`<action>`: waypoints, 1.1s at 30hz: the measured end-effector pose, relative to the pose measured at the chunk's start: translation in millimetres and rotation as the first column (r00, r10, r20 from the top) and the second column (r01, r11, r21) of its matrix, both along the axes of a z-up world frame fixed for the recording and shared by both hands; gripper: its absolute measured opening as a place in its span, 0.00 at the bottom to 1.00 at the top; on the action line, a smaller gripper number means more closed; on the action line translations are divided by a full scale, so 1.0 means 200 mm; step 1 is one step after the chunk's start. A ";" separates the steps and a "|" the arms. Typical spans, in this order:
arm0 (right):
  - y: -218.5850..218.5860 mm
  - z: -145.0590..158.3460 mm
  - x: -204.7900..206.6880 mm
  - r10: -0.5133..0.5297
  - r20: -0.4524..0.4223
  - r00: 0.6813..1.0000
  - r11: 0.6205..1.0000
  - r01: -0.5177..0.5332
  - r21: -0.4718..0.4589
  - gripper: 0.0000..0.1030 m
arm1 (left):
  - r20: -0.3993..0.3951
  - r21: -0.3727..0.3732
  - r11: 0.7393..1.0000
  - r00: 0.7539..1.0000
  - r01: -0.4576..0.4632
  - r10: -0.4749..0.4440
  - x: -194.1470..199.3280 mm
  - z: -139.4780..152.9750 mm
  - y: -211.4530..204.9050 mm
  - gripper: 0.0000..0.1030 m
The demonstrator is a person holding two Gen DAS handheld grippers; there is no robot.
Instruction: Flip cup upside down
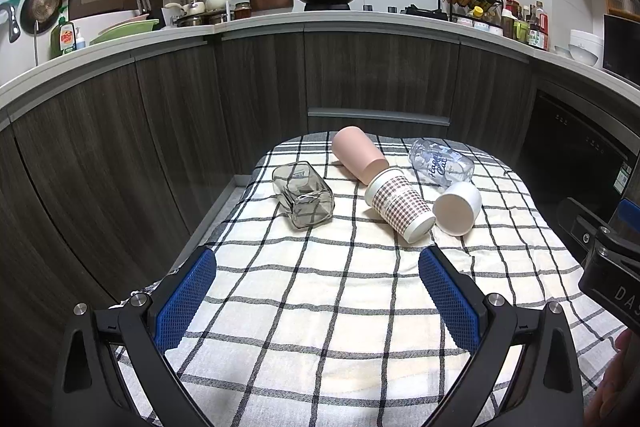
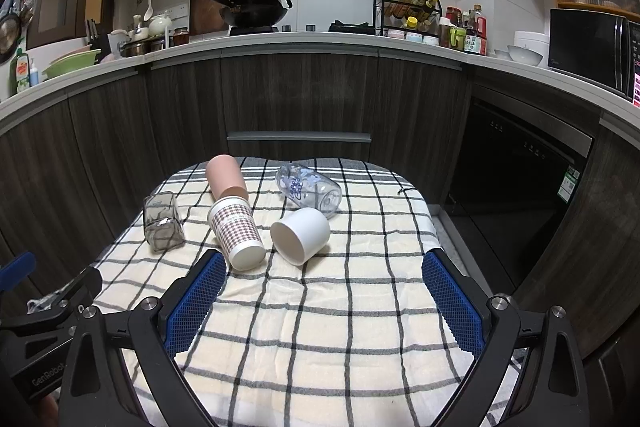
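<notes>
Hovering short of the cups, nothing grasped yet: left gripper (image 1: pixel 316 291) and right gripper (image 2: pixel 322 293) both spread wide, fingers empty. On the checked cloth (image 2: pixel 340 307) over the bench, five cups lying on their sides: white cup (image 2: pixel 300 235), patterned paper cup (image 2: pixel 237 233) touching pink cup (image 2: pixel 226 179), square glass (image 2: pixel 162 223), printed clear glass (image 2: pixel 310 189). Probably the approach step; next, reaching in, closing on one cup's wall, turning it mouth-down.

Black angular arms, fastened with silver round-headed screws, were seen on the left gripper (image 1: pixel 316 263) and right gripper (image 2: pixel 324 265); blue mesh-textured pads (image 1: pixel 186 301) were fitted inside.
</notes>
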State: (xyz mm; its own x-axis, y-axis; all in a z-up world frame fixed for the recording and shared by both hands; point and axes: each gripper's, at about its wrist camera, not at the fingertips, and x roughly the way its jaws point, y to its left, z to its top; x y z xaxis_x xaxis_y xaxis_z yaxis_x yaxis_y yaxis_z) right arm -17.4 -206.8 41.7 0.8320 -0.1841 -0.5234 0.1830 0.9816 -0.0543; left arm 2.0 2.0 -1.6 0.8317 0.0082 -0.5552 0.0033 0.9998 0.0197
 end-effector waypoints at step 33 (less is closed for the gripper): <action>-0.01 -0.01 0.00 0.000 0.001 1.000 1.000 0.000 0.003 0.96 | -0.004 -0.001 1.000 1.000 0.000 0.000 0.00 0.00 0.00 1.00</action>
